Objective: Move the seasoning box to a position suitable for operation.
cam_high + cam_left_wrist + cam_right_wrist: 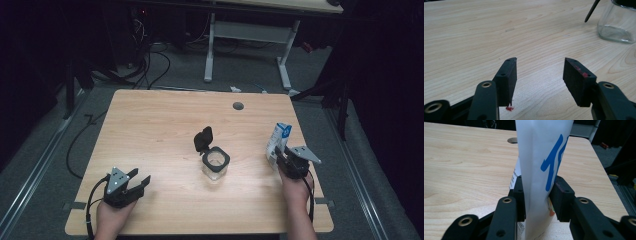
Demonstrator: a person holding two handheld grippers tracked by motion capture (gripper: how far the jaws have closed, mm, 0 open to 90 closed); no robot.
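Observation:
A white carton with blue print (278, 141) stands upright near the table's right edge. My right gripper (282, 159) is shut on it. In the right gripper view both black pads (520, 195) press the sides of the carton (541, 170), denting it slightly. A clear glass jar (216, 164) with a black rim sits at the table's middle, its black hinged lid (203, 139) flipped up behind it. My left gripper (139, 179) rests open near the front left. Nothing lies between its pads (507, 75), and the jar (617, 23) is off to the upper right.
The wooden table (150, 130) has a round cable hole (238, 106) near its far edge. Behind it stand a white-legged desk (250, 30) and loose cables on the floor (150, 65). Red marks spot the left gripper's right pad (584, 74).

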